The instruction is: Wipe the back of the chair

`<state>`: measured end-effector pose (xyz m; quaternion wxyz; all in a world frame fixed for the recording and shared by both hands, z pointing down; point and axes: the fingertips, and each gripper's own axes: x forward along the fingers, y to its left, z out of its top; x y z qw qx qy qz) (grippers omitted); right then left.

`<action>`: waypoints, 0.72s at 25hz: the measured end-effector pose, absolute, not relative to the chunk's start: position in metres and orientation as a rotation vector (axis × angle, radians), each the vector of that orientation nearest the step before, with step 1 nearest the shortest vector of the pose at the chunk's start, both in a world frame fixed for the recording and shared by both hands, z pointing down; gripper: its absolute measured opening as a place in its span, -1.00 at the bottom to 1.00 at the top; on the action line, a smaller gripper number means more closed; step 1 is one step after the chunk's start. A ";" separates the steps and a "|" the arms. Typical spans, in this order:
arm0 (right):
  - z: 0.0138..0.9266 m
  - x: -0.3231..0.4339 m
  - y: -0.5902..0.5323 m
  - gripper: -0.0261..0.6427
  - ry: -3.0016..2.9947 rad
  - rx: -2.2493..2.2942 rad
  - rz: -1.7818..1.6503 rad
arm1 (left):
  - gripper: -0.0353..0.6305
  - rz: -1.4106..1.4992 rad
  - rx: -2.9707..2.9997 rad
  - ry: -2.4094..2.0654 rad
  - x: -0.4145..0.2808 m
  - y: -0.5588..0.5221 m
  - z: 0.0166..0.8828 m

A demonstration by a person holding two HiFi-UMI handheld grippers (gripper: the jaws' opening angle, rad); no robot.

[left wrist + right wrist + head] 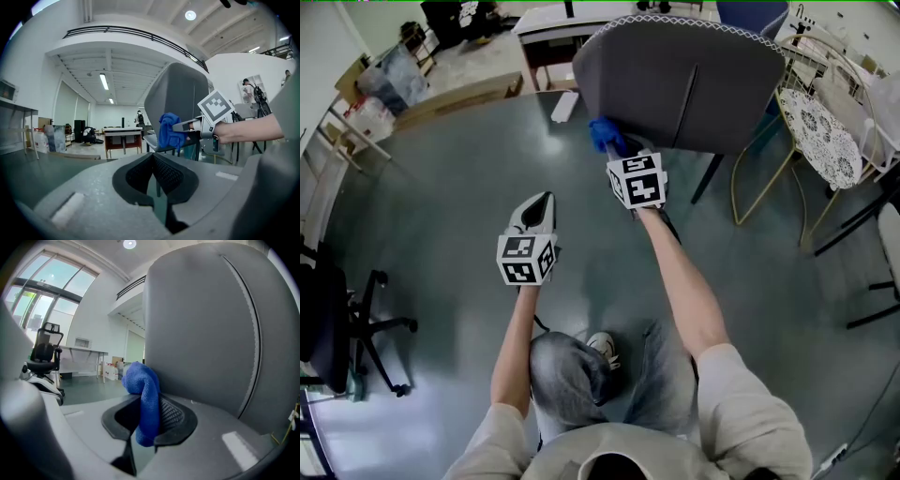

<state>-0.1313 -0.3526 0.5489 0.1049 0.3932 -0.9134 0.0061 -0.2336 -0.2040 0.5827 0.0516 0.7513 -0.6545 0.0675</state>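
Your right gripper (149, 405) clamps the soft, limp cloth (140, 376) at its fold, beside the stiff-looking chair back (684, 84); your left gripper (542, 201) is closed, empty.

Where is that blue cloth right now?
In the head view, the blue cloth is clamped in the right gripper, at the lower left edge of the grey chair back.

No legible words, numbers or brands, apparently; only black-and-white square patterns on the two marker cubes (637, 180) (526, 260).
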 end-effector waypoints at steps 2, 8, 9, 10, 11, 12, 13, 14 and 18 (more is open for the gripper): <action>0.548 -0.119 -0.357 -0.71 -2.675 1.179 0.012 | -0.89 0.207 2.299 -1.975 -0.227 -0.208 0.584; 0.546 -0.070 -0.369 -0.71 -2.617 1.278 0.004 | -0.89 0.184 2.348 -1.934 -0.202 -0.218 0.579; 0.546 -0.063 -0.370 -0.71 -2.605 1.287 0.004 | -0.89 0.179 2.356 -1.924 -0.198 -0.220 0.579; 0.546 -0.057 -0.370 -0.71 -2.596 1.293 0.003 | -0.89 0.179 2.364 -1.912 -0.193 -0.221 0.580; 0.545 -0.050 -0.370 -0.71 -2.590 1.300 0.002 | -0.89 0.181 2.373 -1.899 -0.187 -0.222 0.582; 0.545 -0.042 -0.372 -0.71 -2.582 1.313 -0.001 | -0.89 0.183 2.382 -1.888 -0.182 -0.225 0.583; 0.545 -0.032 -0.375 -0.71 -2.573 1.333 -0.005 | -0.89 0.184 2.390 -1.878 -0.177 -0.227 0.584; 0.545 -0.022 -0.378 -0.71 -2.562 1.352 -0.005 | -0.89 0.184 2.397 -1.869 -0.173 -0.230 0.585; 0.548 0.017 -0.388 -0.71 -2.524 1.421 0.013 | -0.89 0.187 2.426 -1.835 -0.156 -0.239 0.584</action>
